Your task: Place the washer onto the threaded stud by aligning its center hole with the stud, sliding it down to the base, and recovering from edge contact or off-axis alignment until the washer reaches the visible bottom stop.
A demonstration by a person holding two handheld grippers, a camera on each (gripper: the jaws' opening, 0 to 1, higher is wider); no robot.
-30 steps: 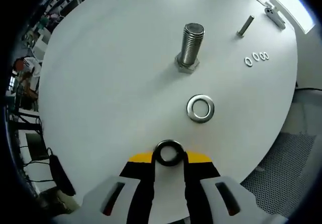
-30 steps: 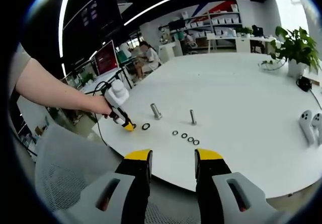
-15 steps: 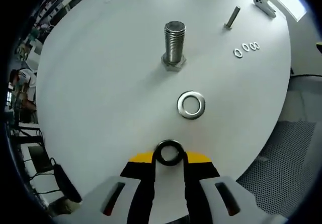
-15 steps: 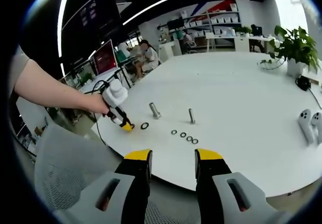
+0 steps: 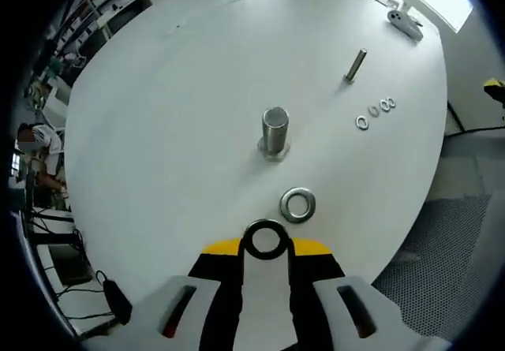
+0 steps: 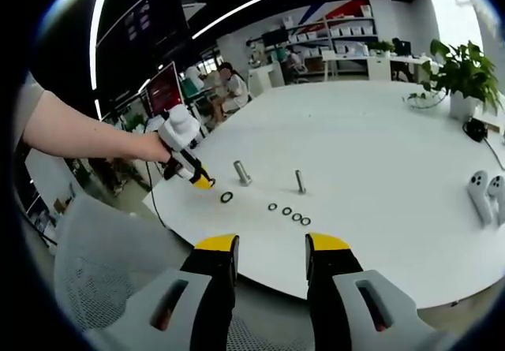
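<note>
Left gripper view shows a washer [image 5: 265, 240] pinched between the jaw tips of the left tool [image 5: 265, 244], held above the near edge of the white counter [image 5: 158, 130]. The big threaded stud [image 5: 274, 132] stands upright on its hex base further in from that edge, and a second, loose washer [image 5: 297, 204] lies flat between the stud and the held one, apart from both. Compared with a second ago the stud looks smaller and is seen more from above, and the loose washer sits closer to the tool tips in the picture; the whole view has shifted, so it is the camera that has risen. Toward the far right edge of the counter stand a thin stud [image 5: 355, 65] and a row of small washers [image 5: 375, 113].

Right gripper view shows the right tool [image 6: 271, 248] with its jaws parted and nothing between them, hanging off the counter's near edge [image 6: 379, 272]. Across the counter a hand [image 6: 146, 147] holds the left tool [image 6: 203, 182], which now sits higher than a second ago, lifted off the surface near the loose washer [image 6: 226, 197] and the big stud [image 6: 242, 173].
</note>
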